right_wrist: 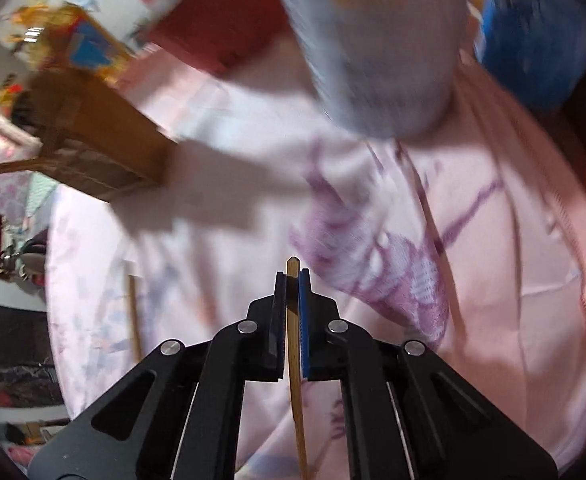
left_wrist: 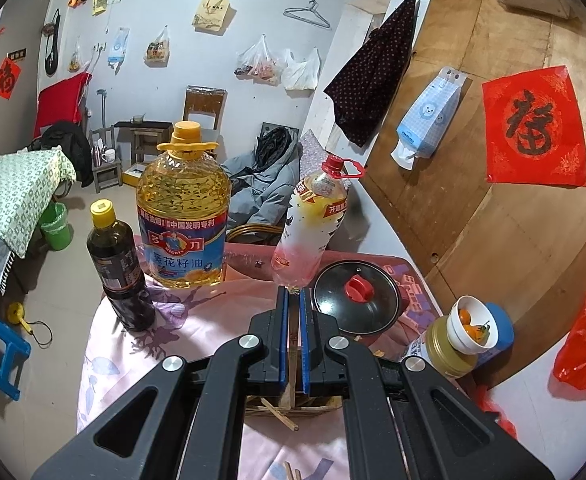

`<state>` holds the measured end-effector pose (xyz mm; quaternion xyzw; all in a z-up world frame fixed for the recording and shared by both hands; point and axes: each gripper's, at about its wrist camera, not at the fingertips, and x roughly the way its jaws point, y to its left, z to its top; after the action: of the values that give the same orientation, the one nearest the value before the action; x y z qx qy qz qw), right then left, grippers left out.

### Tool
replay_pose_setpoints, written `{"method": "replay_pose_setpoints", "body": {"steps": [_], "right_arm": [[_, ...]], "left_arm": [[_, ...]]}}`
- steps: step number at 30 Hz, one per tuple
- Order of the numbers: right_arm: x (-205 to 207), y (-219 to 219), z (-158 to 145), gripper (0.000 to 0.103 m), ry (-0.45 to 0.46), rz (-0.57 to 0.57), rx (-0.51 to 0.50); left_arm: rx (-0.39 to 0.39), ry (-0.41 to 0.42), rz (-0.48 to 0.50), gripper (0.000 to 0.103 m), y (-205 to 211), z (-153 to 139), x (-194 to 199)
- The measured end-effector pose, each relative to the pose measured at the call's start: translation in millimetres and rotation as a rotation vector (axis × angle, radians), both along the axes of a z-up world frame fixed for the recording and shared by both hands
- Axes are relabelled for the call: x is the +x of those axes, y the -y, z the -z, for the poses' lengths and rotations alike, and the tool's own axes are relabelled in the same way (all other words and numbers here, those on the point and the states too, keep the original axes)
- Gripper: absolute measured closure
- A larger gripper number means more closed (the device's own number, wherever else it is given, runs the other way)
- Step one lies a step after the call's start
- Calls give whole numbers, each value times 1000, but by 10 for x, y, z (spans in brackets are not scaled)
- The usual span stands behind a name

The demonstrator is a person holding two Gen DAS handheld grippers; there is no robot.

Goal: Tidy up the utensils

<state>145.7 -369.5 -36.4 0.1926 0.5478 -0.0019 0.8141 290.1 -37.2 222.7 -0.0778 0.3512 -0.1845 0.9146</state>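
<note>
My left gripper [left_wrist: 293, 294] is shut on a thin wooden slat that rises from the wooden chopstick holder [left_wrist: 317, 405] just below it. One chopstick [left_wrist: 281, 416] pokes out of that holder. In the blurred right wrist view the same holder [right_wrist: 105, 160] sits tilted at the upper left. My right gripper [right_wrist: 293, 276] points steeply down at the pink tablecloth [right_wrist: 513, 260] and is shut on a single wooden chopstick [right_wrist: 293, 340], whose tip shows just past the pads. Another loose chopstick [right_wrist: 135, 320] lies on the cloth to its left.
On the table beyond the left gripper stand a big oil bottle [left_wrist: 183, 216], a dark sauce bottle [left_wrist: 119, 272], a pink-tinted bottle [left_wrist: 313, 224] and a pot with a glass lid [left_wrist: 357, 300]. A white bowl [left_wrist: 473, 320] sits on a jar at the right. The table edge [left_wrist: 93, 320] runs along the left.
</note>
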Motion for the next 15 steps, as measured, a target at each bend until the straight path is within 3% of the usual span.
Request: {"method": "replay_pose_setpoints", "body": {"steps": [8,15], "right_arm": [[-16,-279,-1265,97,319,-74,-12],[319,-763,-2324,97,544,-202,-71]], "left_arm": [[-4,13,2,97,-28,-37,-19],[0,19,-16,97,-70,-66,3]]}}
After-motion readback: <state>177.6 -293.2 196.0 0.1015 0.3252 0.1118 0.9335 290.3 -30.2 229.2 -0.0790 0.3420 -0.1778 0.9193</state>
